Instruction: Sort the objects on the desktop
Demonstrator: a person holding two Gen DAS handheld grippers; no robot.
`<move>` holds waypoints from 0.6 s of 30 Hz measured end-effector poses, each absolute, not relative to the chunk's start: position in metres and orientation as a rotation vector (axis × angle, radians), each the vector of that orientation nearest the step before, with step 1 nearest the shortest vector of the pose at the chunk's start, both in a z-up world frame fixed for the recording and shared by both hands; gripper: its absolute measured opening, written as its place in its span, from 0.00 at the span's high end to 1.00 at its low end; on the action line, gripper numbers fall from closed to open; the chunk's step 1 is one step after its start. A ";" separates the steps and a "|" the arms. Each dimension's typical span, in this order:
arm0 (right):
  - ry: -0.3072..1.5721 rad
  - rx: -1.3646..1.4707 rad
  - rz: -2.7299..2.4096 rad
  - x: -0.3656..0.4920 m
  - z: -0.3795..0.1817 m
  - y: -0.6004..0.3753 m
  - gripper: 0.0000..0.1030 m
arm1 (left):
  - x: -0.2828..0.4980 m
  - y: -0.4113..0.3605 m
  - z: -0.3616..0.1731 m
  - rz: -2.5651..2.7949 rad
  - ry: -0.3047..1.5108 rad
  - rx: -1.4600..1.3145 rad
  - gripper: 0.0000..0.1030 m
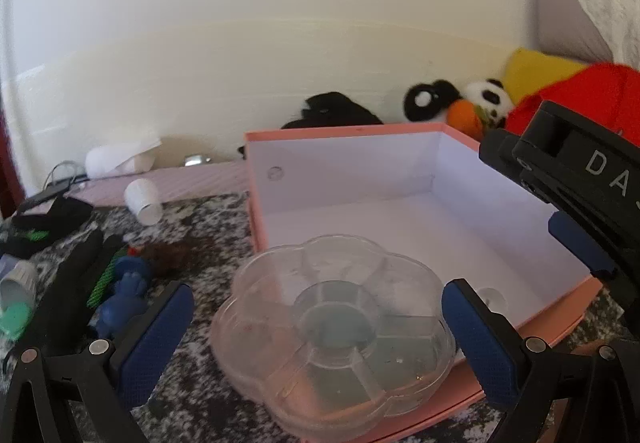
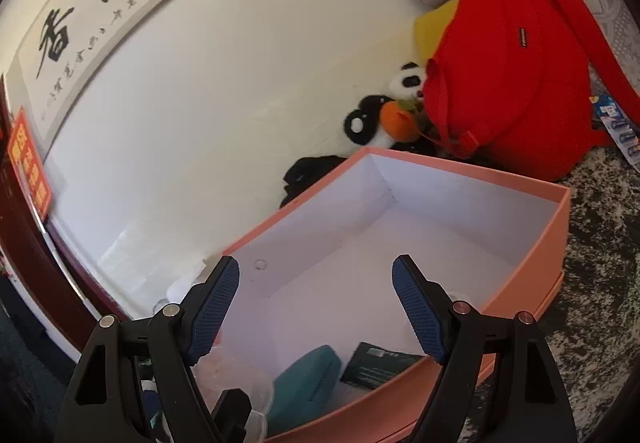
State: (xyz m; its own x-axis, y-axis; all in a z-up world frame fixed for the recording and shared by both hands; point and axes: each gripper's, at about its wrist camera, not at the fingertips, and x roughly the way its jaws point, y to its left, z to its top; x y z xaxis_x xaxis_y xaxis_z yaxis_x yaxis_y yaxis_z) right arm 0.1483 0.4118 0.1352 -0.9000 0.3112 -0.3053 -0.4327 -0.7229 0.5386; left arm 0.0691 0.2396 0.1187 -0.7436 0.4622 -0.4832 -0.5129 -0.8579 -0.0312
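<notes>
A clear flower-shaped compartment dish (image 1: 334, 339) sits between the blue pads of my left gripper (image 1: 316, 339), over the near corner of a pink box with white inside (image 1: 344, 137). The jaws stand wide, pads just off the dish's sides; contact is unclear. My right gripper (image 2: 316, 307) is open and empty, held above the same pink box (image 2: 556, 243). Inside the box lie a teal case (image 2: 308, 379) and a dark flat packet (image 2: 376, 363). The right gripper's body shows in the left wrist view (image 1: 576, 179) over the box's right side.
Left of the box on the speckled cloth lie a blue figure (image 1: 124, 291), black and green items (image 1: 80, 275), a white cup (image 1: 144, 201) and a grey-capped tube (image 1: 18, 283). Panda plush (image 2: 400, 103) and red backpack (image 2: 508, 63) stand behind the box by the wall.
</notes>
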 end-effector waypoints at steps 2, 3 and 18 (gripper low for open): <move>0.858 -0.269 2.599 0.146 0.138 0.406 0.19 | 0.068 0.229 0.121 2.546 0.130 -0.673 0.01; 0.831 -0.271 2.622 0.143 0.141 0.400 0.19 | 0.068 0.223 0.123 2.562 0.127 -0.675 0.01; 0.444 -0.368 2.950 0.111 0.162 0.271 0.19 | 0.049 0.126 0.108 2.797 0.200 -0.916 0.01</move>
